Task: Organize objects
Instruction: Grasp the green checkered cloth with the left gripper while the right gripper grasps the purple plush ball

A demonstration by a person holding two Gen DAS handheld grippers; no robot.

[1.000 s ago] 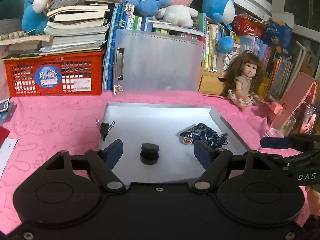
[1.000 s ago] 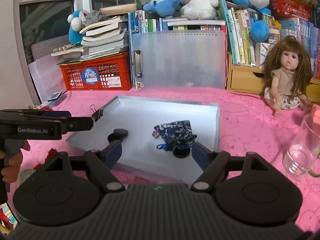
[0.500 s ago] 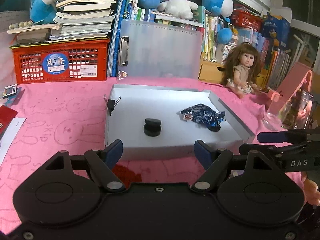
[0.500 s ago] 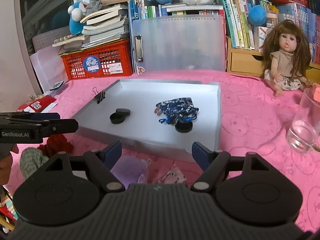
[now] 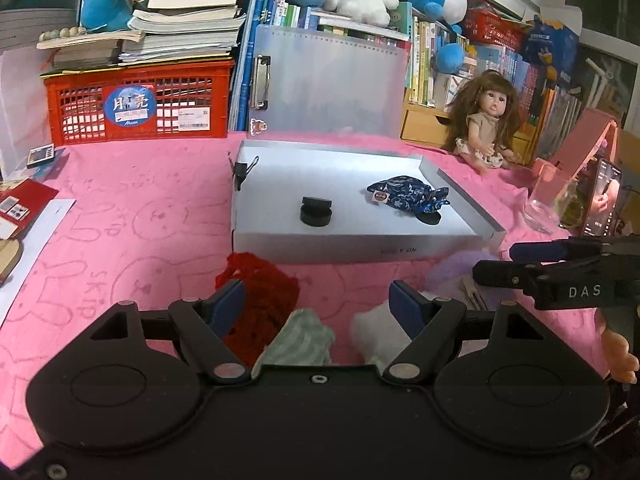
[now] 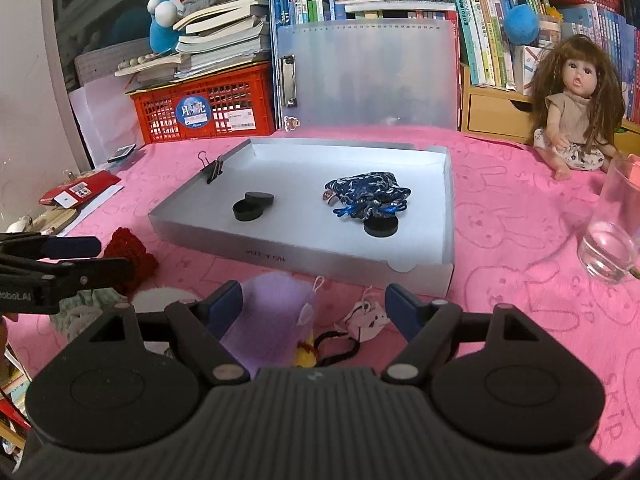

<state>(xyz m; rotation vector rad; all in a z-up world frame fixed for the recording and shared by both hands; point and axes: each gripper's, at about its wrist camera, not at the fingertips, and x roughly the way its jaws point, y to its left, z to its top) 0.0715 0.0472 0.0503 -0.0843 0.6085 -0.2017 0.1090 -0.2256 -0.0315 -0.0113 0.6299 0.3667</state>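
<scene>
Small fabric items are lying on the pink table (image 5: 132, 216) in front of a shallow silver box (image 5: 352, 240): a red knitted piece (image 5: 260, 292), a green-striped cloth (image 5: 304, 338), a white soft item (image 5: 372, 334) and, in the right wrist view, a lilac plush (image 6: 272, 312) beside a small white charm (image 6: 366, 316). Inside the box are sitting a round black case (image 5: 316, 210) with its lid askew, a blue patterned pouch (image 5: 406, 198) partly covering a second black disc (image 6: 381, 226), and a binder clip (image 6: 212, 166) biting the left wall.

Both grippers are hanging wide open and holding nothing: the left gripper (image 5: 320, 304) is straddling the red piece and striped cloth, the right gripper (image 6: 314, 302) is framing the lilac plush.

Risk is lying in the clutter. The soft items are crowding one another, so a closing gripper could be pinching two at once or snagging the charm's cord, which appears to run under the plush, though the view there is poor. The two grippers are also working near each other and could be colliding. A glass (image 6: 612, 240) is standing to the right, well apart from the box but within a careless sweep.

Compared with a second ago, both grippers are pulling back from over the box and sinking toward the table, bringing the loose items into view; the box contents are remaining unmoved.
</scene>
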